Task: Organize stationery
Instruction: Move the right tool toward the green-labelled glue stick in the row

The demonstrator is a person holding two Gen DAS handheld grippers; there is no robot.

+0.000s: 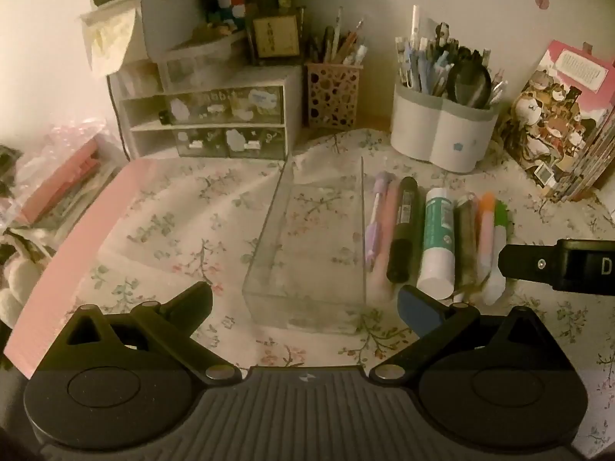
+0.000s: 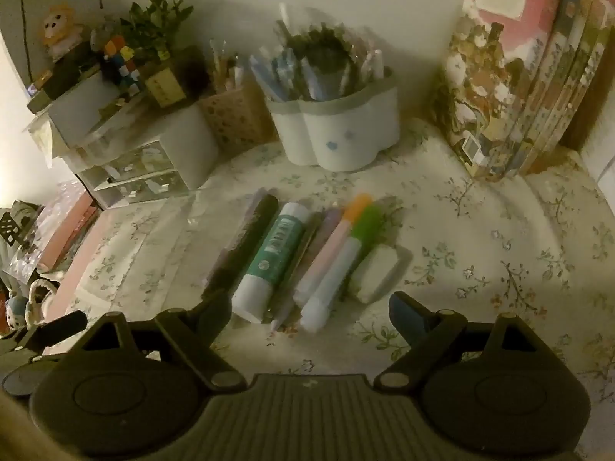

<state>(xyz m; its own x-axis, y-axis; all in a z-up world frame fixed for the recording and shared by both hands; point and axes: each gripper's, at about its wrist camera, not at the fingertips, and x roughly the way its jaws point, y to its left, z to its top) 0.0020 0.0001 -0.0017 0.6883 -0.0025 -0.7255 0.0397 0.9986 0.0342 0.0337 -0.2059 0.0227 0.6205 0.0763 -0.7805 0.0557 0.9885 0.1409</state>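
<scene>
A clear box (image 1: 307, 246) is seen lying empty on the flowery surface (image 2: 480, 253), right in front of the left tongs (image 1: 305, 301), which are spread wide with nothing held. A row of pens and a glue stick (image 2: 273, 261) is laid just beside the box, long ends pointed at the right tongs (image 2: 307, 313), which are nearer and are also held wide and empty. No words on the glue stick can be read.

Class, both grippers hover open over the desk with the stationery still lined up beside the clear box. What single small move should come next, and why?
Probably lower the right gripper onto the glue stick and close on it. Both grippers are open and empty, the clear box holds nothing, and the row of pens lies right under the right gripper's fingers.
</scene>
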